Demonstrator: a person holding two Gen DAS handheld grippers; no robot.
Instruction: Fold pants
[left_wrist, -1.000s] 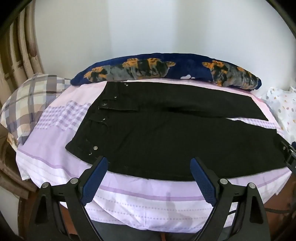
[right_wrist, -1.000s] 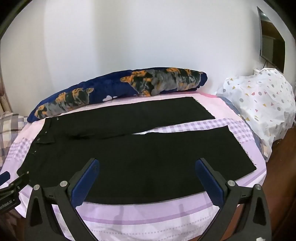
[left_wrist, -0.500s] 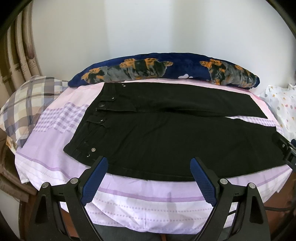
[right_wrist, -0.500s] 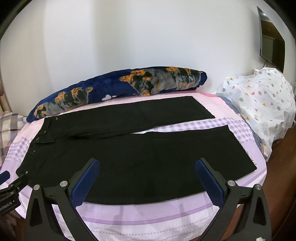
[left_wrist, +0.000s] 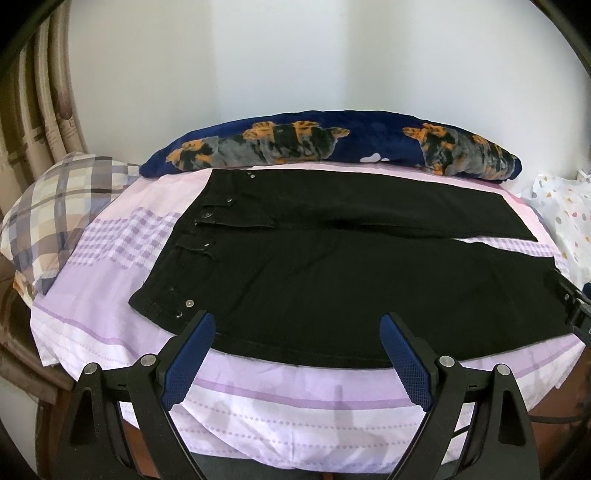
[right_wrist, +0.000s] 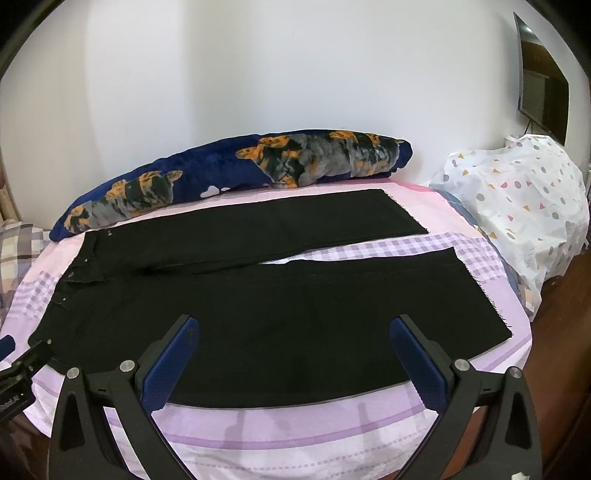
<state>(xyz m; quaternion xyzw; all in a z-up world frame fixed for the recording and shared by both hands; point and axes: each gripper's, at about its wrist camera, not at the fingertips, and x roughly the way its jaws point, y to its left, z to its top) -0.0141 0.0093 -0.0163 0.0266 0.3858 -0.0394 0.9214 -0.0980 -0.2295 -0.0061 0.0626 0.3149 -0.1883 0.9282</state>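
Because the pants (right_wrist: 280, 314) lie flat on the bed (right_wrist: 295, 432) with waist at left and 2 legs spread right, the left gripper (left_wrist: 295, 354) and right gripper (right_wrist: 291, 363) wait wide and empty at the near edge, ready to grab.

One pair of black pants (left_wrist: 332, 273) lies spread on one bed sheet (left_wrist: 295, 402), its two legs apart at the right. One long blue patterned bolster (left_wrist: 332, 147) runs along the far edge, one plaid pillow (left_wrist: 62, 206) sits at the left, and one white spotted cover (right_wrist: 517, 206) stands at the right. Two grippers show, the left gripper (left_wrist: 295, 325) and right gripper (right_wrist: 293, 328), each with two blue pads (left_wrist: 188, 365) spread wide
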